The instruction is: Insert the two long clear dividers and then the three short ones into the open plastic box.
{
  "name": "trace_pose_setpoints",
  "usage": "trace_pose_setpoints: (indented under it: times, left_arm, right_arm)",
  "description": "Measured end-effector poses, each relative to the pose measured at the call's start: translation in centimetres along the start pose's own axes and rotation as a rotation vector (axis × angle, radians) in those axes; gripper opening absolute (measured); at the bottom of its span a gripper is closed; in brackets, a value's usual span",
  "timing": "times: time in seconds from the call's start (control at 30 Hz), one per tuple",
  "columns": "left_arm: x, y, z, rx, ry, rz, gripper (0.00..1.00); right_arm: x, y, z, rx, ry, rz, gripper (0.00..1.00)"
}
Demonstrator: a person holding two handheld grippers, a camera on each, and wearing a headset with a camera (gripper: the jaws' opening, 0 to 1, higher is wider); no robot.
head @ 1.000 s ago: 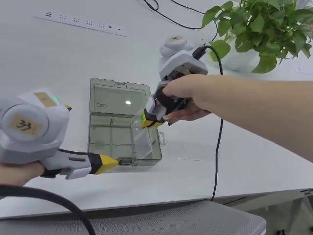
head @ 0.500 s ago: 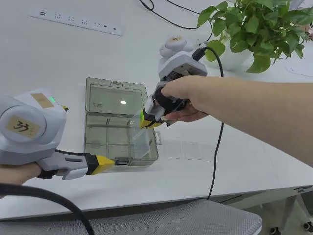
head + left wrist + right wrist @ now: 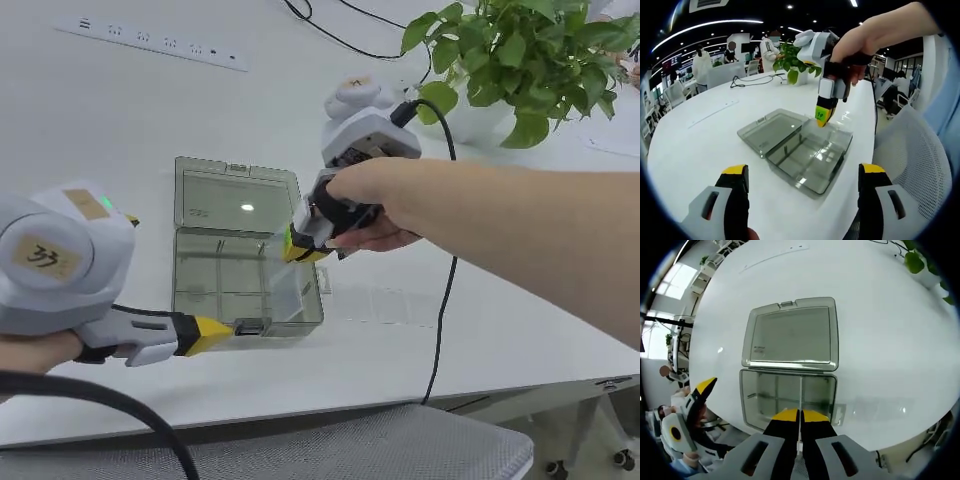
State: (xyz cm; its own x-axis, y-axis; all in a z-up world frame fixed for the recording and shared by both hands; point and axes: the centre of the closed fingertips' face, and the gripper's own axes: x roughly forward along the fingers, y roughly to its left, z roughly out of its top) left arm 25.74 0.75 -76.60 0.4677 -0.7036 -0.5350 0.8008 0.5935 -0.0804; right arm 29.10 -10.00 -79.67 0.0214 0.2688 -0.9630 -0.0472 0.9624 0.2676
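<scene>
Right gripper (image 3: 296, 250) holds divider (image 3: 288, 284), apparently inside box (image 3: 200, 276).

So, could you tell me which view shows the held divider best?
Head view: the divider hangs broadside under the right gripper. The right gripper view gives it edge-on, a thin line; the left gripper view leaves it too faint.

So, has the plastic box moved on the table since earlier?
No. The plastic box keeps its spacing from the power strip; only the camera shifted.
</scene>
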Motion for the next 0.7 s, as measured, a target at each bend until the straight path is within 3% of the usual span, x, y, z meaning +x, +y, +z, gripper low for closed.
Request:
trace_pose_setpoints:
  times: [0.17, 0.7]
  left_arm:
    - [0.0, 0.0, -0.4, 0.001, 0.009, -0.001, 0.92]
    - [0.2, 0.0, -0.4, 0.002, 0.004, -0.007, 0.91]
  right_arm:
    - [0.2, -0.3, 0.5, -0.003, 0.001, -0.003, 0.02]
    - [0.3, 0.3, -0.8, -0.014, 0.007, -0.018, 0.02]
